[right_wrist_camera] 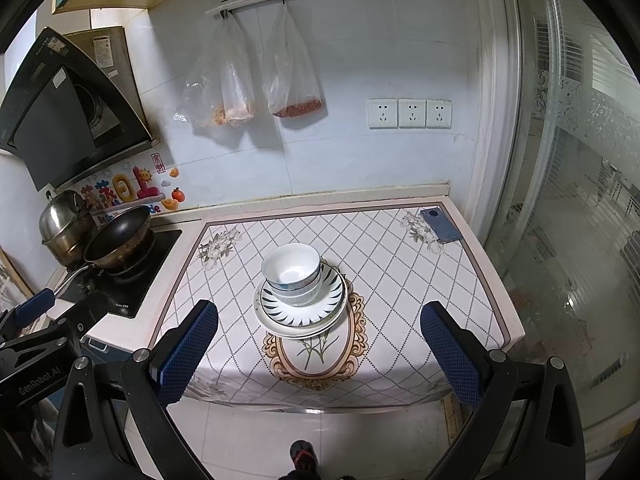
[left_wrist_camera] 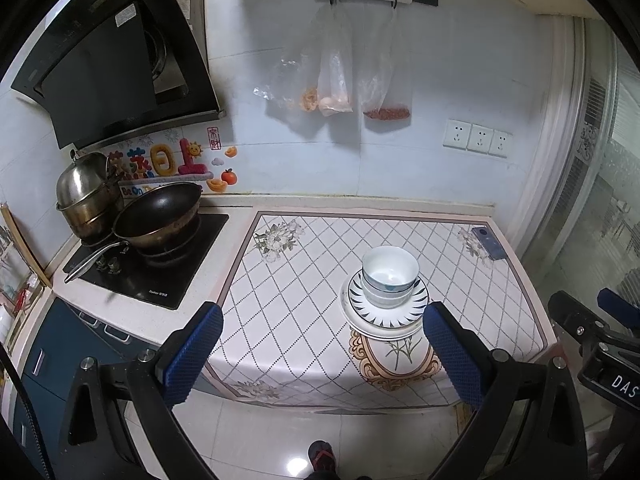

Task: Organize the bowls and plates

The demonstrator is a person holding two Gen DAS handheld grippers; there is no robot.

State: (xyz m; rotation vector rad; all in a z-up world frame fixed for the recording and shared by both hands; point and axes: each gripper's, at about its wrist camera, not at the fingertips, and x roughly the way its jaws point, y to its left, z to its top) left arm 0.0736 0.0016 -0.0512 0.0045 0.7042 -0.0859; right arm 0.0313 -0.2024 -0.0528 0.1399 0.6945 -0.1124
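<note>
A stack of white bowls sits on a stack of plates, the top plate with a dark leaf-pattern rim, on the patterned counter mat. The same bowls and plates show in the right wrist view. My left gripper is open and empty, held back in front of the counter's near edge, below the stack. My right gripper is open and empty, also short of the counter. The right gripper's body shows at the right edge of the left wrist view.
A wok and a steel pot stand on the black hob at the left. A blue phone lies at the mat's far right corner. Plastic bags hang on the wall. A sliding glass door is at the right.
</note>
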